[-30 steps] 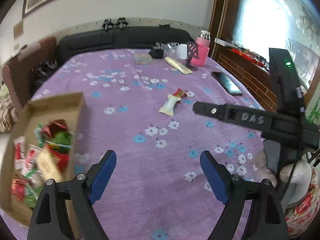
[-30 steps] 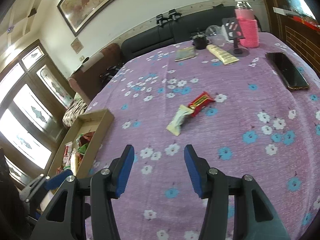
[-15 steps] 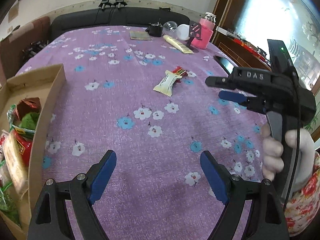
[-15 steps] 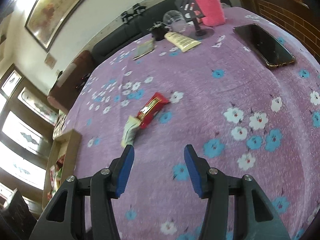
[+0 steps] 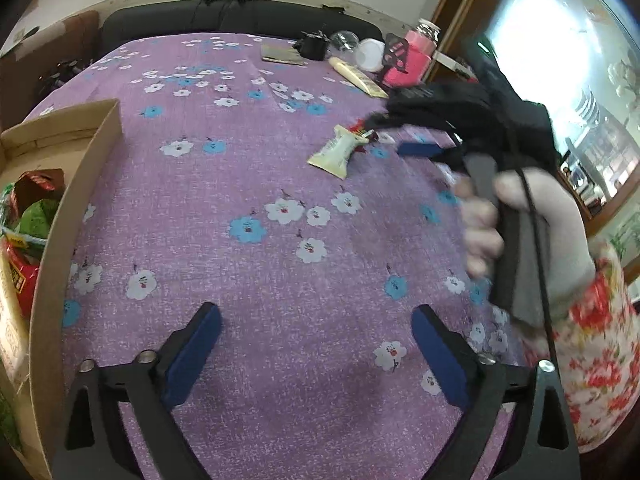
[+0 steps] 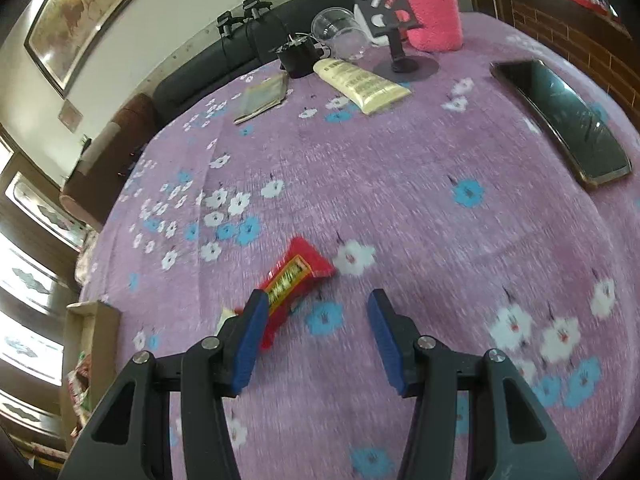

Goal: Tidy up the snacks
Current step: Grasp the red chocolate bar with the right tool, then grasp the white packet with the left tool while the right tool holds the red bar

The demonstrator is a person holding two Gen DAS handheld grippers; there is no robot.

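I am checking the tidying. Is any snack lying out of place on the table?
Yes. A red snack bar and a pale snack packet lie loose mid-table on the purple cloth, touching each other, while the other snacks sit in the cardboard box.

The right claw [image 6: 316,332] is seen pointing down at the purple flowered cloth [image 6: 400,200] of the bench, its blue pads standing apart with nothing pressed between them. A red snack bar [image 6: 294,276] lies flat on the cloth, its near end hidden behind the left pad [image 6: 250,340]. A pale wrapper [image 6: 226,316] is glimpsed just left of that pad. A cardboard box [image 6: 94,320] is seen at the left edge. Farther off lie a cream tube [image 6: 360,84], a dark phone [image 6: 560,120] and a pink bottle [image 6: 430,12].
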